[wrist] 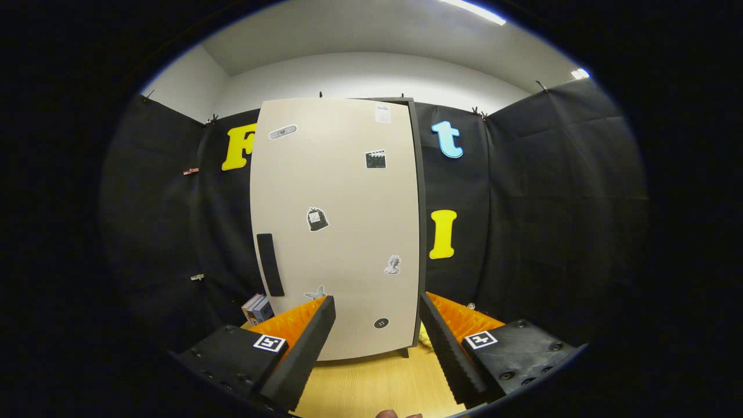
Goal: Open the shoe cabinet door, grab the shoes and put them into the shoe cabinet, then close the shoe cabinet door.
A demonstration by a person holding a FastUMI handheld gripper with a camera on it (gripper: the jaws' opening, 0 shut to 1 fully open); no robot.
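Observation:
The shoe cabinet (336, 226) stands upright straight ahead, its beige door (348, 191) shut and dotted with small stickers. A dark vertical handle (270, 265) sits on the door's lower left side. My gripper (377, 307) is open, its two fingers spread wide in front of the door's lower part with nothing between them, a short way off the door. A bit of something yellowish (425, 335) peeks out at the cabinet's lower right foot, behind the right finger; I cannot tell what it is.
The cabinet rests on a light wooden floor (377, 383). A small box-like object (257, 308) sits on the floor left of the cabinet, behind the left finger. Black cloth walls close in on both sides and behind.

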